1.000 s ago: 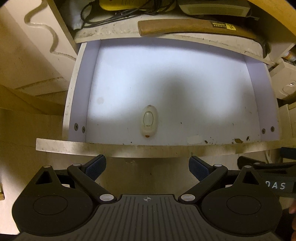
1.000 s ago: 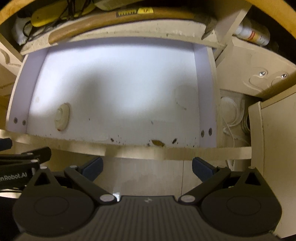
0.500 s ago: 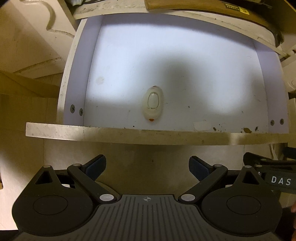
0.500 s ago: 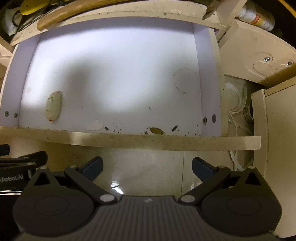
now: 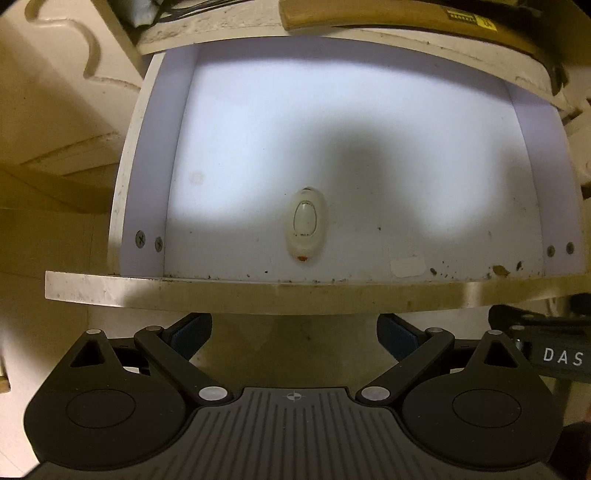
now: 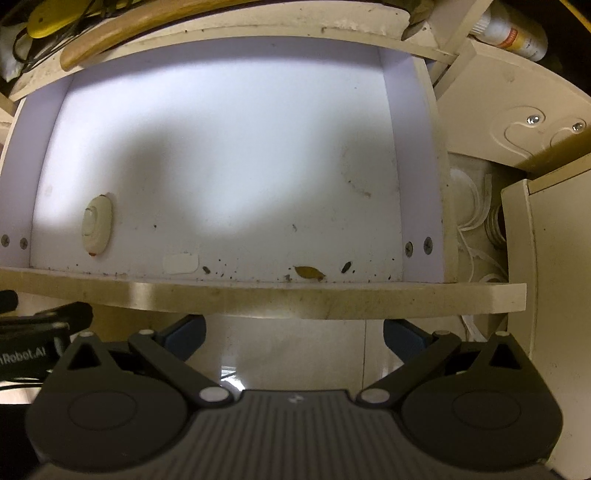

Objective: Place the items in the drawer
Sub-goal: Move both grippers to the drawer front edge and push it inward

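In the left wrist view we see the open drawer [image 5: 258, 291] filling the middle of the frame, its white floor lit in patches and crossed by a broad shadow. A small cream oval switch [image 5: 306, 225] lies flat on that floor, near the drawer's front wall and a little left of centre. It sits above the left gripper [image 5: 294, 338] in the frame, roughly in line with the gap between its fingers, with the drawer's front edge between them. The blue fingertips [image 5: 190, 334] stand wide apart and hold nothing; they are below the drawer front, outside the drawer, well apart from the switch.

In the right wrist view we see the same drawer [image 6: 332, 295] from further to the right. Here the switch [image 6: 96, 225] lies at the middle left of the frame, close to the drawer's left wall and front wall. The right gripper [image 6: 294, 334] is at the lower centre, its fingers spread wide and empty, and the switch is up and well to the left of its left fingertip [image 6: 184, 334]. A dry leaf [image 6: 309, 272] and dark crumbs lie along the front wall, above the gap between the fingers. A wooden handle [image 6: 122, 33] lies on the shelf above the drawer, at the upper left.
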Tool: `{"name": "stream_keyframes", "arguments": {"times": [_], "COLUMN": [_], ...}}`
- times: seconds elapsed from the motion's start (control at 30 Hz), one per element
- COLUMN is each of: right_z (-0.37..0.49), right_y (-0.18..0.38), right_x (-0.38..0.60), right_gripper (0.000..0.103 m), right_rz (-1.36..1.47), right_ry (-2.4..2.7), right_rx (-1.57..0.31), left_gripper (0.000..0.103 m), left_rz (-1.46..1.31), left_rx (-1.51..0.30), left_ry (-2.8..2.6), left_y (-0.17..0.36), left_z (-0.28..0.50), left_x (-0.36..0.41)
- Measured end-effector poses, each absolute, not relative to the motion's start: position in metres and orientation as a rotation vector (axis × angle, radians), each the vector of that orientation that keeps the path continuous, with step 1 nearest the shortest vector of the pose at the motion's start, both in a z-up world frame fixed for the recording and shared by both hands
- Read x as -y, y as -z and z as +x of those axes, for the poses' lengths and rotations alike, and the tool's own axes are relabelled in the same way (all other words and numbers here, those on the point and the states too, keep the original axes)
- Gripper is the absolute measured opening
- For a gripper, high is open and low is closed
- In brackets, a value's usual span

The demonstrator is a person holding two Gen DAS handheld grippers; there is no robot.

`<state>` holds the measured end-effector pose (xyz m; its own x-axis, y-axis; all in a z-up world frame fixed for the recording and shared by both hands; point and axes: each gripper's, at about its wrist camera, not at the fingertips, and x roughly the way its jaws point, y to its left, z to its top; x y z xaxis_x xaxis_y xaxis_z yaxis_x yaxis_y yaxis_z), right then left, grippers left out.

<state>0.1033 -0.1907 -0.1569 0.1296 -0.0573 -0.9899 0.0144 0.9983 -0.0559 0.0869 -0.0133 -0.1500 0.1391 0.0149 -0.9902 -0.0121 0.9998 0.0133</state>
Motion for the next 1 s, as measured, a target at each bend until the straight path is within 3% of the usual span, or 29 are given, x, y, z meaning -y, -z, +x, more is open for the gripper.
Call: {"name": "stream_keyframes", "arguments": {"times": [1.0], "right_z": [0.088], "right_y": [0.154], "right_x": [0.189], "right_gripper": [0.103], "right_rz": [-0.054], "right_ry": [0.057], "right_rx": [-1.326], "left_gripper": [0.099], "left_rz": [0.012], "left_rx": [-1.328], "left_ry": [-0.03], "left_y": [0.139], "left_z": [0.082], "left_x": [0.014]}}
